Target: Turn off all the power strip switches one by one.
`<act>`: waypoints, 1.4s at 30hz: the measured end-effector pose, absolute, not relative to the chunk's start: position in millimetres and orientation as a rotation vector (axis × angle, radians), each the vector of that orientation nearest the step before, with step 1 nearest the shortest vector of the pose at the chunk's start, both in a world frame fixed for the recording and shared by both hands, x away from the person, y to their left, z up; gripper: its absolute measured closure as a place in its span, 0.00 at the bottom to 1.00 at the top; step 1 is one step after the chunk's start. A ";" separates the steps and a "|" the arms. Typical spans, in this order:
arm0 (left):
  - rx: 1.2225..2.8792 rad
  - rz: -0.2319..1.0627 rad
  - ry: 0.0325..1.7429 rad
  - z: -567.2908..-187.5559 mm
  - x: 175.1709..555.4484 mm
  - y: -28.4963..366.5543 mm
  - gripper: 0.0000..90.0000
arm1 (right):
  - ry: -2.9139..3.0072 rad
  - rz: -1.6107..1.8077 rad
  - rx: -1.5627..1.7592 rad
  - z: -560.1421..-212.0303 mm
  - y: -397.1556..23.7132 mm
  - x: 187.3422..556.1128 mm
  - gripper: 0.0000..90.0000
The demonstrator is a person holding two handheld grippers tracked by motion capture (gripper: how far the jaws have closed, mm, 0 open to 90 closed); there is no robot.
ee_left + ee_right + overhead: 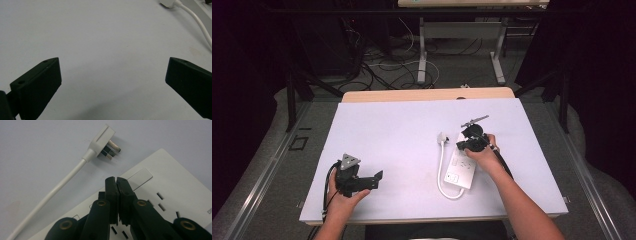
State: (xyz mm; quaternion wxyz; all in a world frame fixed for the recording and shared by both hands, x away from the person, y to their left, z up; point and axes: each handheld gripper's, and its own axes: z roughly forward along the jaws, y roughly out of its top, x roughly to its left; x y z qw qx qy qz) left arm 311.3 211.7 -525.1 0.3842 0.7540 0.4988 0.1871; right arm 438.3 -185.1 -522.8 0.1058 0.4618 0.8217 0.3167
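A white power strip (pixel 462 167) lies flat at the table's right middle, and its white cord (pixel 441 175) loops round to a three-pin plug (pixel 442 137) lying loose on the table to its left. A hand holds my right gripper (pixel 467 145) over the strip's far end. In the right gripper view the strip (pixel 175 185) shows several sockets and a grey rocker switch (pixel 141 176). My right gripper (pixel 116 180) is shut there, tips just above the strip beside the switch, nothing seen between them. The plug (pixel 101 141) lies beyond. My left gripper (pixel 377 179) rests open at the front left, jaws (pixel 113 75) wide over bare table.
The white tabletop (pixel 402 130) has a wooden far edge (pixel 427 94). Behind it stand another table's legs (pixel 422 55) and loose cables on the floor (pixel 382 65). In the left gripper view the cord (pixel 200 25) crosses the top right corner.
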 end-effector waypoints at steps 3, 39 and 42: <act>1.921 0.479 1.269 -524.9 311.2 212.0 0.01 | 2.420 0.924 1.355 -524.1 -184.2 437.8 1.00; 1.911 0.475 1.273 -525.9 311.8 211.3 0.01 | 2.425 0.907 1.324 -504.2 -185.8 442.6 0.93; 1.917 0.481 1.270 -525.8 312.0 211.8 0.01 | 2.420 0.907 1.318 -500.3 -186.4 444.6 0.93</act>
